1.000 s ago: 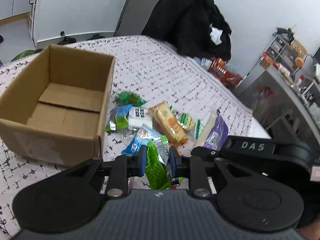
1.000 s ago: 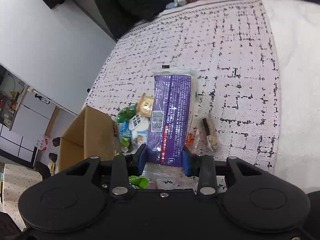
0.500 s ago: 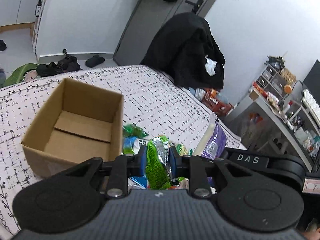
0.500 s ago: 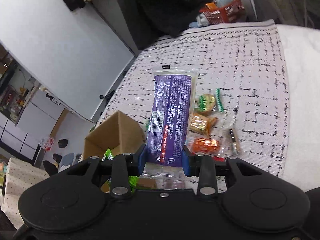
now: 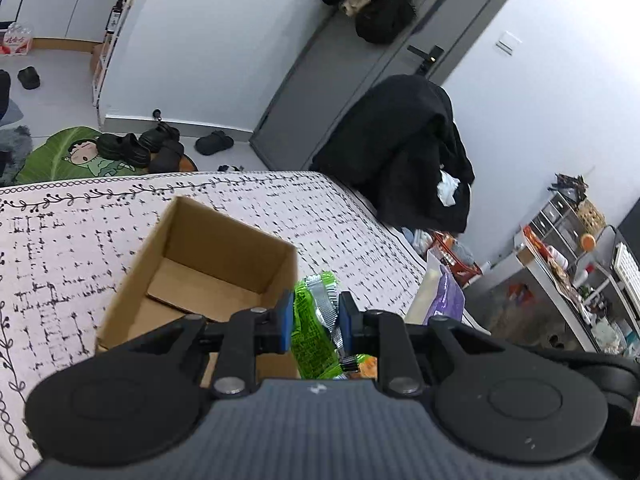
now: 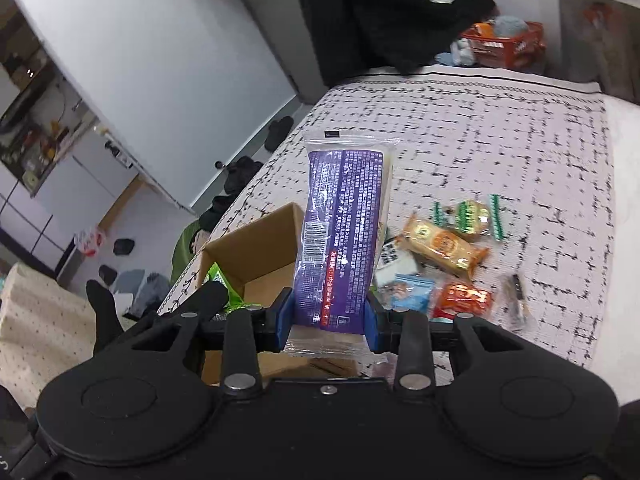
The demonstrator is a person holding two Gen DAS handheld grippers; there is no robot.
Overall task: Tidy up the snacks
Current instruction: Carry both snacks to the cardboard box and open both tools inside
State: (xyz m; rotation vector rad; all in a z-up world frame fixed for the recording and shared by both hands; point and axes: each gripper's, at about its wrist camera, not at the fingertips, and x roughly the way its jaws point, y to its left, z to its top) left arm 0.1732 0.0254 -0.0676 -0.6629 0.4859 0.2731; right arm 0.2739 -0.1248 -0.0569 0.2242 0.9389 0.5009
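My left gripper (image 5: 315, 320) is shut on a crinkled green snack packet (image 5: 310, 332), held just right of the near corner of an open cardboard box (image 5: 200, 276) with nothing inside that I can see. My right gripper (image 6: 329, 320) is shut on a long purple snack pack (image 6: 344, 232), lifted above the bed beside the box (image 6: 256, 256). The purple pack (image 5: 444, 294) also shows at the right of the left wrist view. Several loose snacks (image 6: 440, 256) lie on the patterned bedcover (image 6: 500, 140) to the right of the box.
The box stands on a bed with a white, black-flecked cover (image 5: 80, 232). A black coat (image 5: 404, 152) hangs past the bed's far end. Shoes (image 5: 136, 148) lie on the floor. A shelf unit (image 5: 572, 248) stands at the right. An orange basket (image 6: 504, 44) sits beyond the bed.
Both grippers have risen with their packets and moved toward the box. The loose snacks have dropped lower in the left view and slid to the right in the right view.
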